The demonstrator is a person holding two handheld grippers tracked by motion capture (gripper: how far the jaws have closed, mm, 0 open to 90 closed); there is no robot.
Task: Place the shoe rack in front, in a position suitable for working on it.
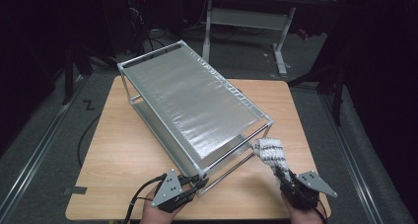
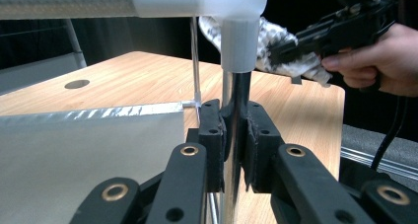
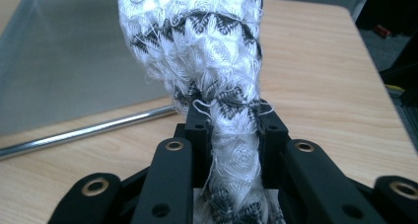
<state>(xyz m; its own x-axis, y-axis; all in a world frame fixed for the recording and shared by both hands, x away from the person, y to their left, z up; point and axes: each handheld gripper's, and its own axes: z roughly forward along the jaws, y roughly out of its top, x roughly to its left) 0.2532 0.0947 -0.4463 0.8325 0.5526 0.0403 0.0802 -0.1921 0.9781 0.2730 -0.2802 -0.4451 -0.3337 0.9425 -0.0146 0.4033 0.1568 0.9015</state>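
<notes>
Right at the near corner of the rack (image 1: pixel 192 105): left hand-held gripper (image 1: pixel 197 183) clamped tight on the upright chrome post (image 2: pixel 235 135), pads squeezing it from both sides just below the white plastic corner joint (image 2: pixel 239 31). Looks solid, no gap visible btw pads and post in the left gripper view. Silver fabric shelf (image 2: pixel 88 155) stretched out to the left of those jaws, lower level.

Over by the right hand-held gripper (image 1: pixel 285 174): closed on a white and black knitted cloth (image 3: pixel 207 51), bunched into a narrow neck btw the pads, then fanning out wider above and beyond the jaws. Held up off the desk (image 1: pixel 128 150), not touching wood as far as visible. From the high view, cloth (image 1: pixel 271 152) hanging just beside the rack's near right end, close to the chrome rails (image 1: pixel 231 157), can't tell if actually touching them. From the left gripper view, same cloth (image 2: pixel 276 41) sitting behind the corner joint w/ the other hand (image 2: pixel 374 61) wrapped round its gripper.

Rack set diagonally across the desk, top shelf angled away from both grippers.
</notes>
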